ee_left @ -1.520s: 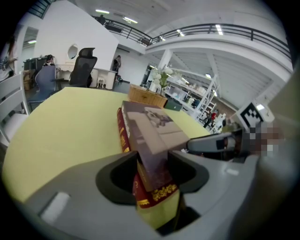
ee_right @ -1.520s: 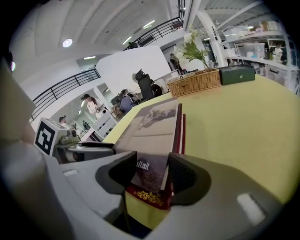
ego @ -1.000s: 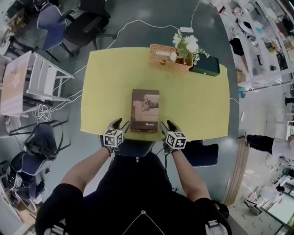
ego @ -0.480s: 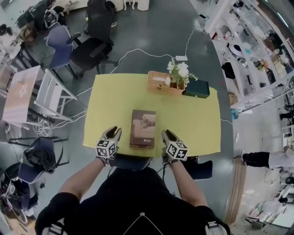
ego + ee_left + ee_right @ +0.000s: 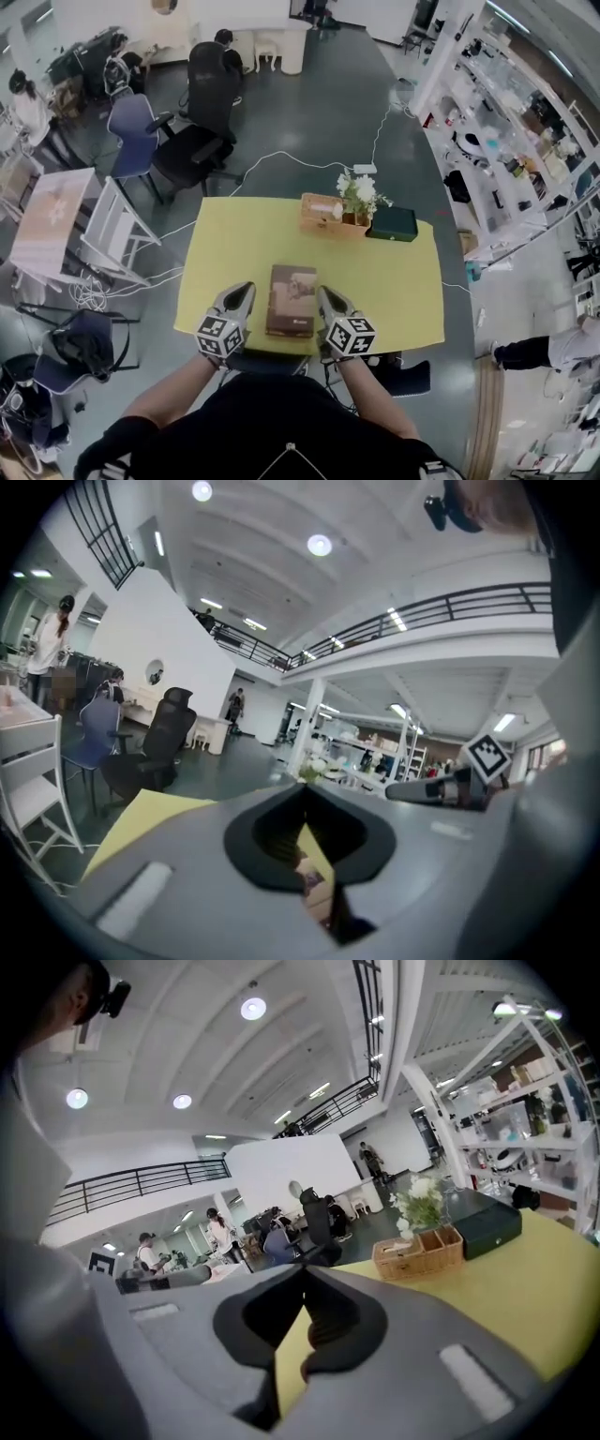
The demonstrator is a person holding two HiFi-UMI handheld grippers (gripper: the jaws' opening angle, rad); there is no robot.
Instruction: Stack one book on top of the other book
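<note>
Since the earlier frame both grippers have risen from beside the book, and the table looks smaller in the head view; the book itself has not shifted. The left gripper point(image 5: 245, 289) and right gripper point(image 5: 324, 292) have just been closing their jaws, which now meet tip to tip with nothing between them.

The book point(image 5: 292, 300), brown with a picture on its cover, lies flat near the front middle of the yellow table point(image 5: 403, 281), between the 2 grippers and touched by neither. From above it reads as 1 book with a dark left edge; whether a 2nd lies under it I cannot tell. A dark green slab point(image 5: 392, 223), book or box, sits at the far right beside a basket point(image 5: 322, 213) of flowers point(image 5: 360, 191), well apart from the brown book.

If the stack is already made, the step is likely a clean retreat: lift straight away and keep the tips off the cover so nothing slides. If the slab is the 2nd book, the jaws must open again. It should then be taken by a long edge, carried level and set square on the brown cover, edges matched before release.
</note>
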